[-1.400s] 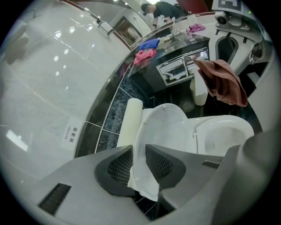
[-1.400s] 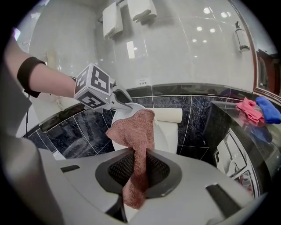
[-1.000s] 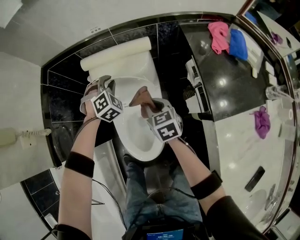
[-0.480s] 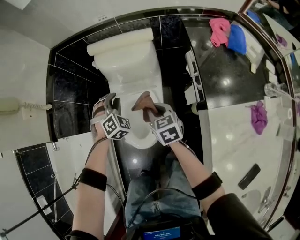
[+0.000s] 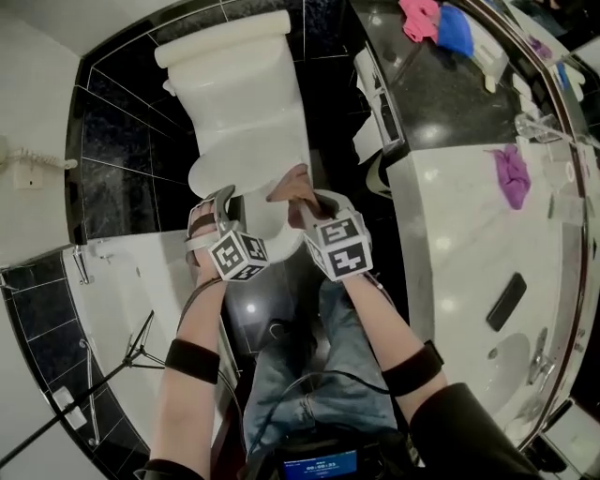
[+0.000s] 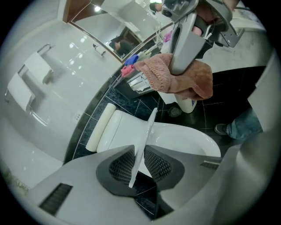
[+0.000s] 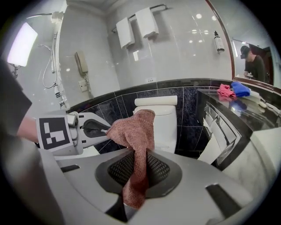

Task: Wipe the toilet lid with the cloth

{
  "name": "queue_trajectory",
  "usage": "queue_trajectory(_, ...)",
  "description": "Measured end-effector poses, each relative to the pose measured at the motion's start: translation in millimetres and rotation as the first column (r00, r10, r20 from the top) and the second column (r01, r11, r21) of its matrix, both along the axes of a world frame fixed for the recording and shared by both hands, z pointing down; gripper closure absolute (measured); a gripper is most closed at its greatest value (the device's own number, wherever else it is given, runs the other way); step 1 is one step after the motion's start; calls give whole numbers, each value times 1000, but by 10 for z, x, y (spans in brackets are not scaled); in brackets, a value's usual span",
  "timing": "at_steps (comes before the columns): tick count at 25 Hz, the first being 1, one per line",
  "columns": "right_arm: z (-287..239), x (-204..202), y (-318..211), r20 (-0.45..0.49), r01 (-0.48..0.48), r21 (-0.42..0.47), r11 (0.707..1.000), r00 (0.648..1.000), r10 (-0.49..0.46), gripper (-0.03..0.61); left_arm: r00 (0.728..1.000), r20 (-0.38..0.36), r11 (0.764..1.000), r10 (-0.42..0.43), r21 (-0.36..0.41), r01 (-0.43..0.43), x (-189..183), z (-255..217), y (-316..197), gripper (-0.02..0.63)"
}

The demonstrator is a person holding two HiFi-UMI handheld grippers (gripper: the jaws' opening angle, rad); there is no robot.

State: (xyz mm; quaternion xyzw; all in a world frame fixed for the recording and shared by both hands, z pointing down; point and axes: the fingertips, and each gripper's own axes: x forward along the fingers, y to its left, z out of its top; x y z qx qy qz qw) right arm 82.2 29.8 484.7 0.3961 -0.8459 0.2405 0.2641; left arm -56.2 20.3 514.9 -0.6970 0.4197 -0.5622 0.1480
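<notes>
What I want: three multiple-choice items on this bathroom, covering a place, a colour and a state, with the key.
1. The pink cloth and blue cloth lie: A on the dark counter; B on the toilet tank; C on the floor.
2. The cloth in the right gripper is: A purple; B reddish-brown; C white.
3. The right gripper's jaws are: A apart, empty; B closed on the cloth; C closed on a phone.
Key: 1 A, both rest on its black top; 2 B, that colour shows in both gripper views; 3 B, it hangs pinched between them.
</notes>
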Motion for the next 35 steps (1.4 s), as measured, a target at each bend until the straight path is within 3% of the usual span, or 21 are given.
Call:
queue_trajectory(15,739,48,581,-3,-66,-17,998,998,66,503,998,15,997,64,-35,-63,236,1063,1122,531)
queue_trajectory(22,1102,-42,776,-12,-67,-32,997,998,67,503,992,10,975,130,-183,-126,312,1889,1694,529)
queue_trajectory(26,1293,-82,832,-21,-60,-34,998,998,60,503,990,-14,964,138,-228,-137,350,2321,2003,606)
queue_trajectory(31,1498,-77,870,-30,-63,-40,997,998,62,503,990,-71,961,120,-243,-134,384,2502,2133,606)
queue_trajectory(35,1518,-86,911,-39,-65,-51,997,997,63,503,990,-90,967,108,-223,-126,347,2381,2078,606)
